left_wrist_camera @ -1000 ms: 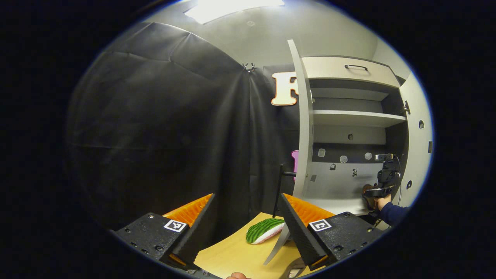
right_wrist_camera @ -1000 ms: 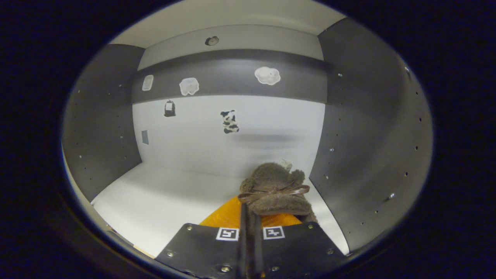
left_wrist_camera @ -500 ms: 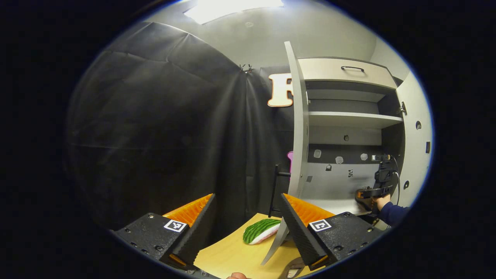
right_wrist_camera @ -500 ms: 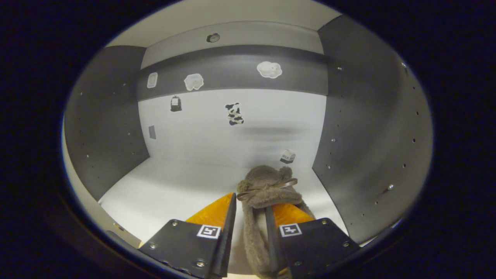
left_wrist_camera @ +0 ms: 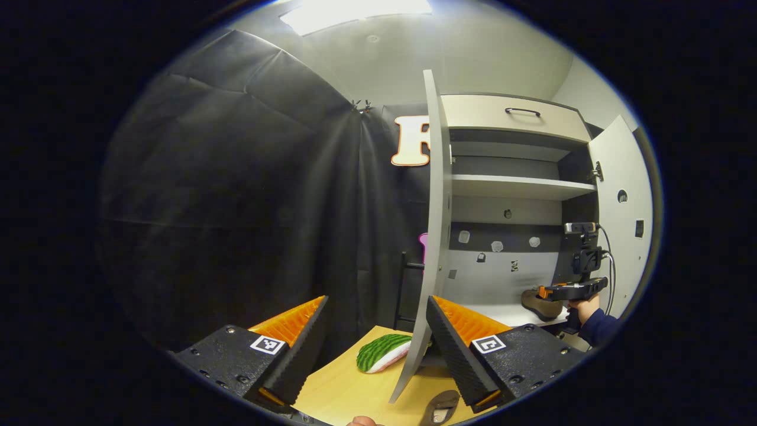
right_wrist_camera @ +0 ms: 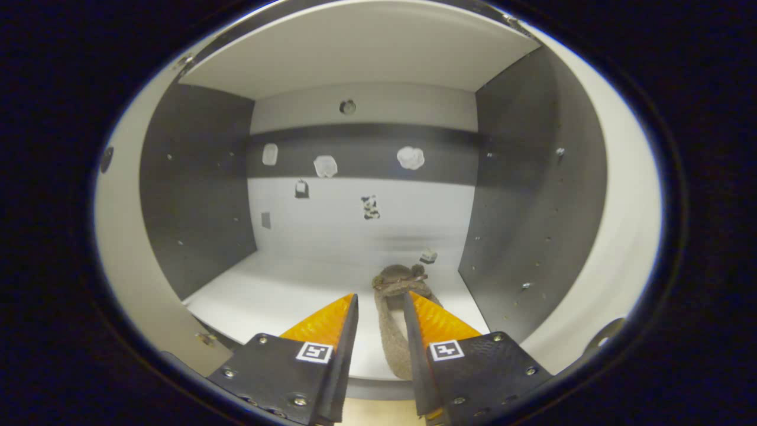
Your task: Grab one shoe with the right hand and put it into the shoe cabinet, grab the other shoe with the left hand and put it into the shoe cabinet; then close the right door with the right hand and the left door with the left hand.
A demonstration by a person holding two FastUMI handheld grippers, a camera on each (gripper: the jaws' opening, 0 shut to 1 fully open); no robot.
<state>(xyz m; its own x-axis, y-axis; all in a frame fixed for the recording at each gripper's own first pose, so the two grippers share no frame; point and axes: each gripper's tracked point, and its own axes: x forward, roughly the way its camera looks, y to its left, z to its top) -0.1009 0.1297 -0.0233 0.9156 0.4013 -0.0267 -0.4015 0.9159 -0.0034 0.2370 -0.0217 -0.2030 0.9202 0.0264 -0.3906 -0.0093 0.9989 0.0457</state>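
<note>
Right hand-held gripper point(right_wrist_camera: 378, 331) fingers apart; brown shoe point(right_wrist_camera: 397, 307) btwn them, on cabinet floor point(right_wrist_camera: 278, 290).

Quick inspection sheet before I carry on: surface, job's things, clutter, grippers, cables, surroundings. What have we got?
Surface: wooden table, bare where it shows.
Job's things: brown fuzzy shoe lies on the bottom shelf of the shoe cabinet, at its right side; second shoe lies sole-up on the table; left door and right door both open.
Clutter: watermelon-patterned item on the table.
Grippers: right gripper open, fingers either side of the brown shoe's heel; left gripper open, holding nothing.
Cables: black cable hanging by the right gripper.
Surroundings: black cloth wall, ceiling light.
</note>
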